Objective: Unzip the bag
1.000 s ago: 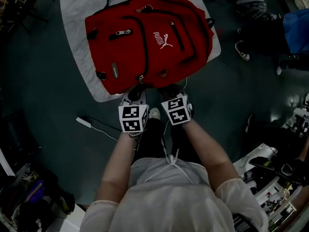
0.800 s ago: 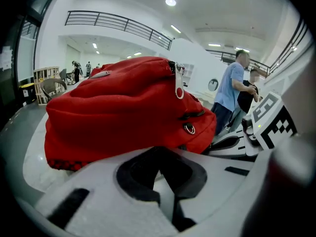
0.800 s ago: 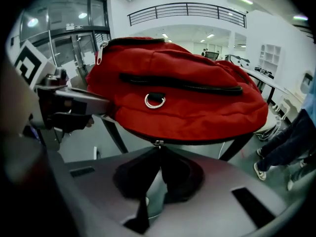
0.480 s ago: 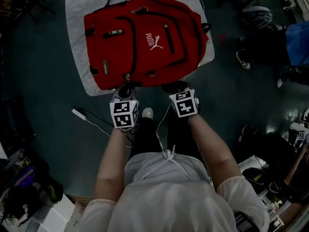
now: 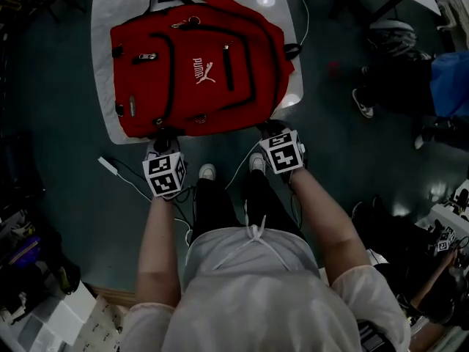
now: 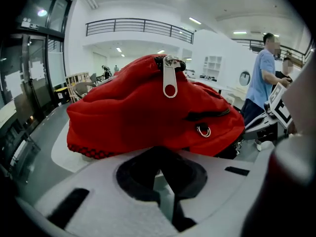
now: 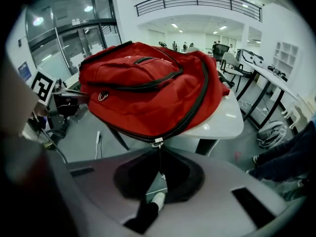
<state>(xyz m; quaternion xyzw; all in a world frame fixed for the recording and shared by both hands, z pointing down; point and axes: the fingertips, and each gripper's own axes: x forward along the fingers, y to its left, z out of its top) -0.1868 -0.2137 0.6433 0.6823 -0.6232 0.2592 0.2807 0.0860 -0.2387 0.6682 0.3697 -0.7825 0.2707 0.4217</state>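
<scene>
At the left, the left gripper (image 5: 162, 136) sits at the near edge of the bag (image 5: 176, 86), towards its left corner. In the left gripper view its jaws are drawn almost together, the tips tucked in under the red cloth. I take it that they pinch that edge to steady it, and nothing else lies between them.

The bag lies front up on a white table (image 5: 106, 20), top end away from the person, its near right corner hanging past the table's rim.

At the right, the right gripper (image 5: 270, 129) is at that corner. Its jaws are all but closed too, the tips meeting at the slider (image 7: 157, 142) of the main zip (image 7: 196, 107), and they look clamped on it. A thin cord (image 7: 159, 161) hangs straight down from the slider.

The slider is at the low end of the main zip, and the dark line of teeth running up and over the bag shows no gap that I can make out. So I judge the opening barely begun, with nearly the whole run left. A front pocket looks shut too, its silver pull (image 6: 170, 83) lying flat on top.

The front carries PUMA and a leaping cat (image 5: 201, 70) in white. A small grey label (image 5: 132, 103) near the left edge is too small to read
</scene>
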